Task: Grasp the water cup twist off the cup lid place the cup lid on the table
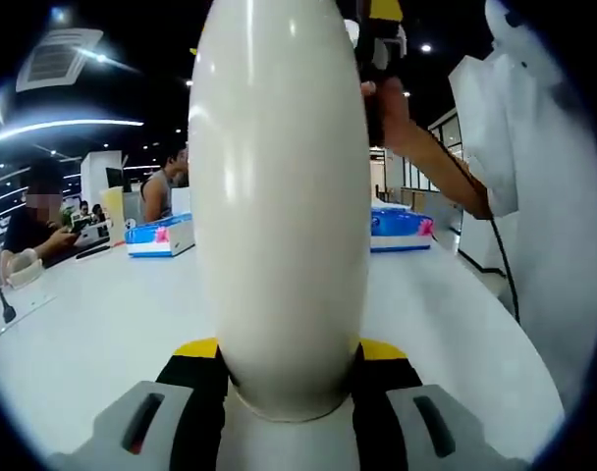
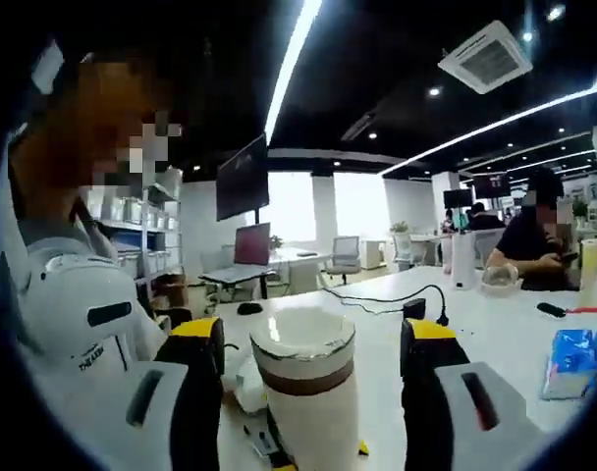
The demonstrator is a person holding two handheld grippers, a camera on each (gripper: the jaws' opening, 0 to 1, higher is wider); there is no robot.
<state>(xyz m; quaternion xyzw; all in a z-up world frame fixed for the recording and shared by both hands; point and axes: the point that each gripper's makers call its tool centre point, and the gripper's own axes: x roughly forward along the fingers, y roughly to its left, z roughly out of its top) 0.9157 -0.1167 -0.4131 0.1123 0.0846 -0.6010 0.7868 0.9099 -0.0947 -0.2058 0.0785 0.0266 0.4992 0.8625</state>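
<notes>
Holding the water cup (image 1: pixel 279 196) low down with the left hand-held gripper (image 1: pixel 289 368), both jaws pressed tight on its round white sides. Looks very big and close in the left gripper view, with the white surface (image 1: pixel 102 324) behind it. Hard to tell if resting on the surface or held up a little.

Reaching for the top with the right hand-held gripper (image 2: pixel 308 343). Spread wide, one jaw on each side of the cup lid (image 2: pixel 303 339), with a gap on both sides, so not touching. Looks like the lid sits on the cup, with a shiny ring round it and a brown band just under it.

Seems to be the step between grasping and twisting: cup held, lid not gripped yet.

Next, probably: close the right jaws on the lid, up by the shiny ring and not down on the brown band. Then turn the lid while holding the cup firm with the left, so the smooth cup does not spin or slip. After that, lift the lid off and set it down on a bare bit of the surface, away from the blue boxes (image 1: pixel 161 237).
</notes>
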